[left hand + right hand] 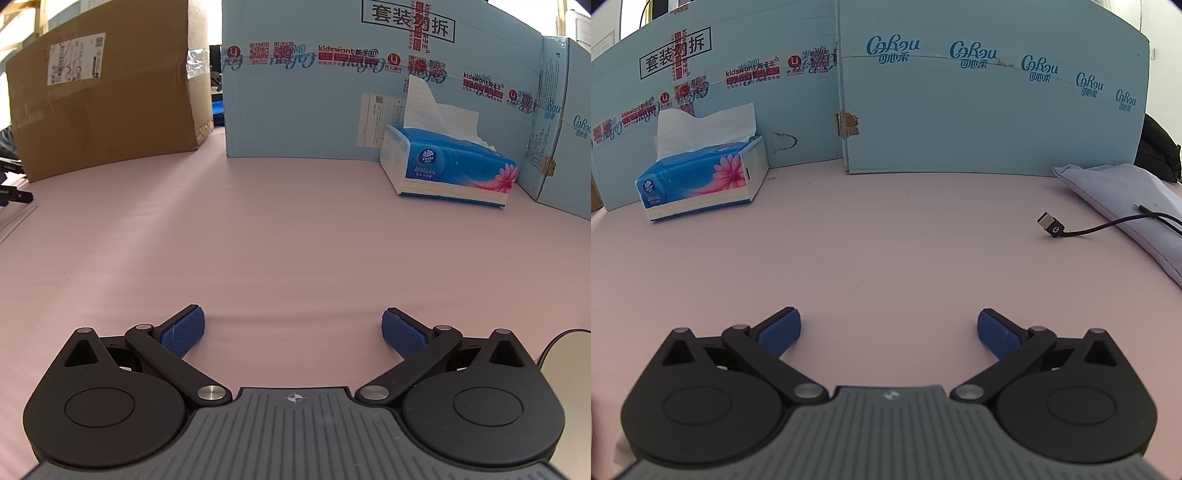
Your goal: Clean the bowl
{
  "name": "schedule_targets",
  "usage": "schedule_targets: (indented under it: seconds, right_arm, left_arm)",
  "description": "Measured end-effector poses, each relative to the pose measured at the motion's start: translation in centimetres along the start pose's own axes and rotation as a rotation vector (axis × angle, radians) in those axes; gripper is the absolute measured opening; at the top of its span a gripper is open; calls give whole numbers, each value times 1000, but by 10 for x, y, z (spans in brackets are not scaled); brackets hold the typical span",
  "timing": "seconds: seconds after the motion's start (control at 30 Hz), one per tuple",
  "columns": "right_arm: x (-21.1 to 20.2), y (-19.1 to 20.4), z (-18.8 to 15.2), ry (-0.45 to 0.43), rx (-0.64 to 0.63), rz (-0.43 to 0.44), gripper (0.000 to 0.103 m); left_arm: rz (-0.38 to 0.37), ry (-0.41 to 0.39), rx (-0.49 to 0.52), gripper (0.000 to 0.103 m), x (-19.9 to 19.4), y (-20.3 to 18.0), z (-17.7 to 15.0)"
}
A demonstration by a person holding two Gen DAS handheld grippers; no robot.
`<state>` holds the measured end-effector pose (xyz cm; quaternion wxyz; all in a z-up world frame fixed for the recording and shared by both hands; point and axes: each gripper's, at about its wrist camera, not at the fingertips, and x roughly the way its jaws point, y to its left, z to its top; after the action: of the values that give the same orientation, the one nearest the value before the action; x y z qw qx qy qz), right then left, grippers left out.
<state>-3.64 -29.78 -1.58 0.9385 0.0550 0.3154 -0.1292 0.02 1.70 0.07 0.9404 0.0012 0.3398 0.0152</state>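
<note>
Both the left tool (293, 332) and right tool (889, 330) gape wide and empty over a pink surface (258, 240); a rounded edge, possibly the bowl (570, 354), shows beside the left tool.

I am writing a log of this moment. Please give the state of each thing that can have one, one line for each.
Left tongs: open, holding nothing.
Right tongs: open, holding nothing.
Tissue pack: opened, one tissue sticking up.
USB cable: unplugged, plug lying on the pink table.
Brown cardboard box: taped shut.
Bowl: only an edge visible; state unclear.
</note>
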Motion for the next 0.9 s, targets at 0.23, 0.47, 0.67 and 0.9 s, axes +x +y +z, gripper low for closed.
schedule_targets:
  seconds: [0.23, 0.47, 0.67, 0.9]
  right_arm:
    - [0, 0, 0, -1, 2, 1, 103]
    - [0, 0, 0, -1, 3, 2, 103]
    - [0, 0, 0, -2, 3, 2, 103]
    - [0, 1, 0, -2, 3, 2, 103]
  left_arm:
    - [1, 0, -1, 103, 0, 0, 0]
    - [0, 1, -1, 103, -1, 0, 1]
    - [0, 1, -1, 103, -1, 1, 1]
    - [0, 1, 0, 103, -1, 1, 1]
